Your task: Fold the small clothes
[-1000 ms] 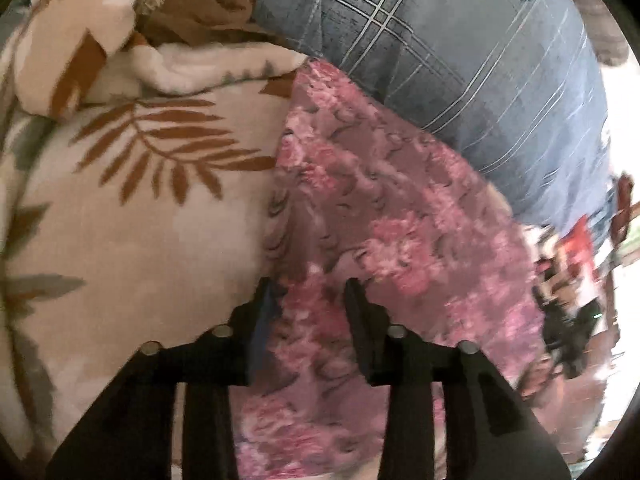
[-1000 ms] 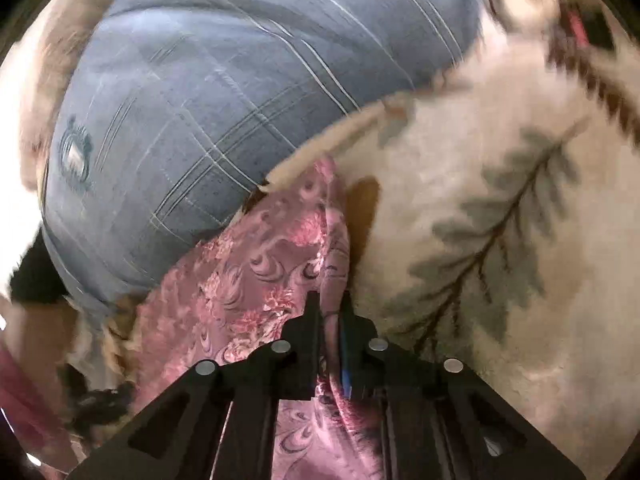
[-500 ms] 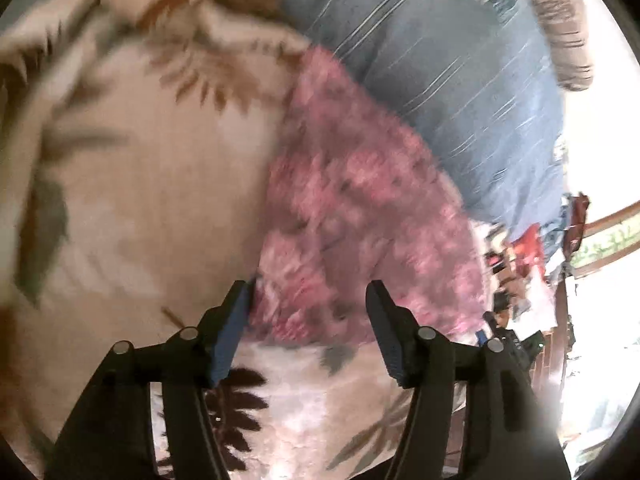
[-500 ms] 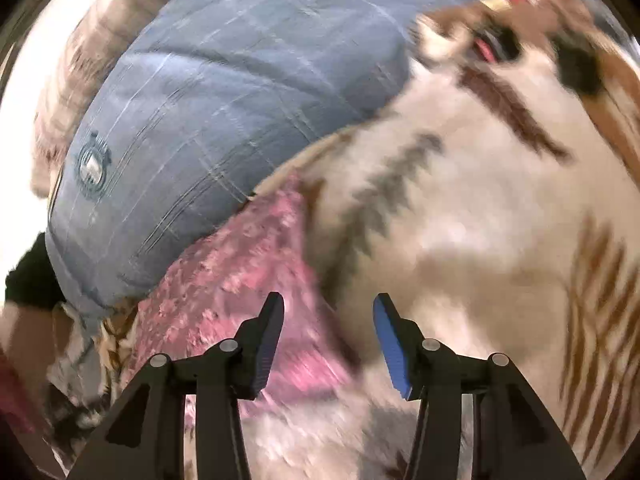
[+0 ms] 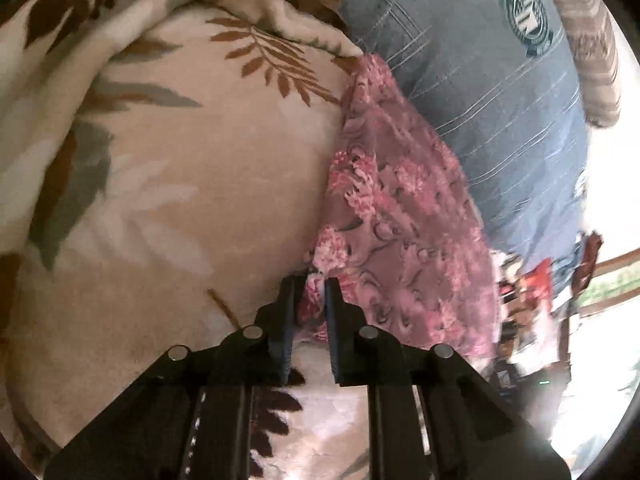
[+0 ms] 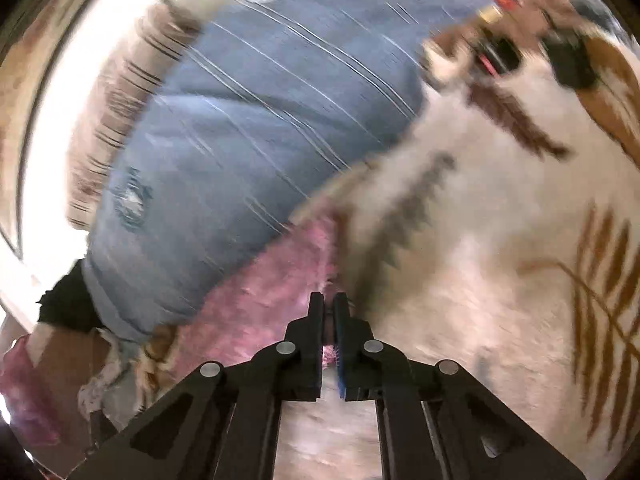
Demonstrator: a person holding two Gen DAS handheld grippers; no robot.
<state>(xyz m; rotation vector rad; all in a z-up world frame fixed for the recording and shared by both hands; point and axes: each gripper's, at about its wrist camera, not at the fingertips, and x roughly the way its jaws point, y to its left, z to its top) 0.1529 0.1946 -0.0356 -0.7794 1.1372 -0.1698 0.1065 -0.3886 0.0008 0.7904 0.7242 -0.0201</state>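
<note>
**Both grippers pinch the pink floral cloth on the blanket**

Cream blanket (image 5: pixel 192 200) with brown and grey leaf prints covers the surface, and a blue pillow (image 5: pixel 500 100) with thin white stripes and a round badge lies along its far edge. Against that pillow rests the small pink floral garment (image 5: pixel 404 220), spread flat on the blanket.

At its near corner, the left gripper (image 5: pixel 310 292) has its jaws closing, a bunched fold of the pink cloth caught between them. In the blurred right wrist view, the right gripper (image 6: pixel 328 308) has its jaws together, clamped on the garment's edge (image 6: pixel 280 280) where it meets the blanket (image 6: pixel 480 280). No containers can be made out.
</note>
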